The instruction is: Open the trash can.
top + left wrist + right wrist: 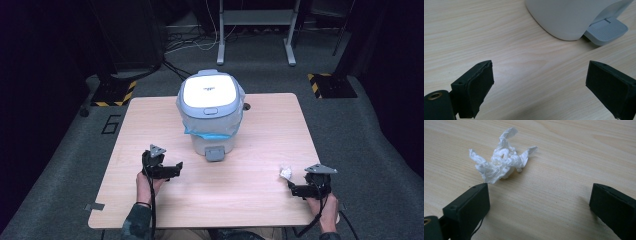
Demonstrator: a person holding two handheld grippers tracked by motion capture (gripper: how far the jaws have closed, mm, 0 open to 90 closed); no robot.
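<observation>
R tool (539, 205) jaws wide apart | tissue (501, 161): white, crumpled, just ahead, untouched

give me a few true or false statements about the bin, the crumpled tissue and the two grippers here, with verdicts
1. The right gripper has its jaws spread wide. True.
2. The crumpled tissue is clamped in the right gripper. False: it lies loose on the table, just ahead of the open jaws.
3. The bin has its lid shut. True.
4. The left gripper is pressing the bin's pedal. False: it hangs open, apart from the pedal.
5. The bin is lined with a bag whose edge hangs outside. True.
</observation>
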